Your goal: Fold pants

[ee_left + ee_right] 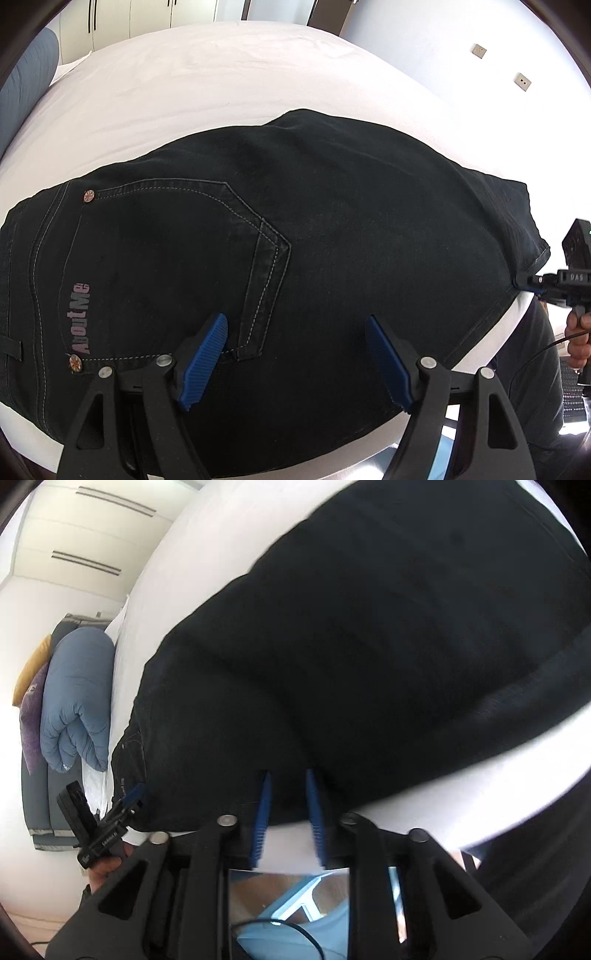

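Observation:
Black jeans (295, 229) lie folded on a white bed (184, 81), back pocket and "AboutMe" print facing up at the left. My left gripper (295, 321) is open, its blue pads (205, 360) spread wide just above the jeans' near edge. My right gripper (288, 775) has its blue pads (263, 812) close together, with the jeans' (369, 646) near edge between the tips; whether it grips is unclear. It also shows at the right of the left wrist view (524, 282), at the jeans' hem corner. The left gripper shows in the right wrist view (135, 794).
A blue duvet (74, 701) and purple and yellow cushions (31, 709) are piled by the bed's far side. White wardrobe doors (129, 18) stand behind the bed. The wall (443, 44) at right carries two sockets. A light blue stool (303, 904) stands below the bed edge.

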A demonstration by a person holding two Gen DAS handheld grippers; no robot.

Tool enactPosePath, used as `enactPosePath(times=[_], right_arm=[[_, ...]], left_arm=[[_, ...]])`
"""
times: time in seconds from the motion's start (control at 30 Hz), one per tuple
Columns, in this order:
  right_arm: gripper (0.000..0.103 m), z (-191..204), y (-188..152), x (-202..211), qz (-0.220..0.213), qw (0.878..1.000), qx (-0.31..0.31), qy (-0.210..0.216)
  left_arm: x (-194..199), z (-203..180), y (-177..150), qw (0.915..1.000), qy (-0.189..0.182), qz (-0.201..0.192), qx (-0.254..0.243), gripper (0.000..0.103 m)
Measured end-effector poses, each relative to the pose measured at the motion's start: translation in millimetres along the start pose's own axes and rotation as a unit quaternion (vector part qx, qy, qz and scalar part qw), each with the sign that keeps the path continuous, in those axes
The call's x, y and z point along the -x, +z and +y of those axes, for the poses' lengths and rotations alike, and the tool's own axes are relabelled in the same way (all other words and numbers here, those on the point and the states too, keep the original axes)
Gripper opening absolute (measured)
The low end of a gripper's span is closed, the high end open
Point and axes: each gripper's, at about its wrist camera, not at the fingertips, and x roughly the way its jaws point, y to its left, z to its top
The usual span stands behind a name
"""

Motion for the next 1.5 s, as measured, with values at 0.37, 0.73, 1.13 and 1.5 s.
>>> enactPosePath(times=[0.37,0.73,1.13,1.5], right_arm=[[0.001,-11.6,-26.5,-7.5,0.012,0.999,0.000,-0.037],[0.006,71.0,20.4,10.4,-0.058,0.985,0.092,0.137],[0.000,15.3,100.5,-78.9,-0.072,0.986,-0.030,0.146],[0.003,-151.4,91.8,98.4,-0.329,0.913,-0.239,0.015]], left_arm=[[-13.2,-59.1,73.4,0.9879,-0.145,-0.057,0.008,0.076],[-54.7,-30.4,54.1,0.9925,-0.112,-0.009,0.050,0.016],[-60.9,-8.2,48.4,0.9887,-0.124,0.005,0.083,0.005],[-66.8,-11.6,53.2,0.9892,-0.118,0.007,0.086,0.005]])
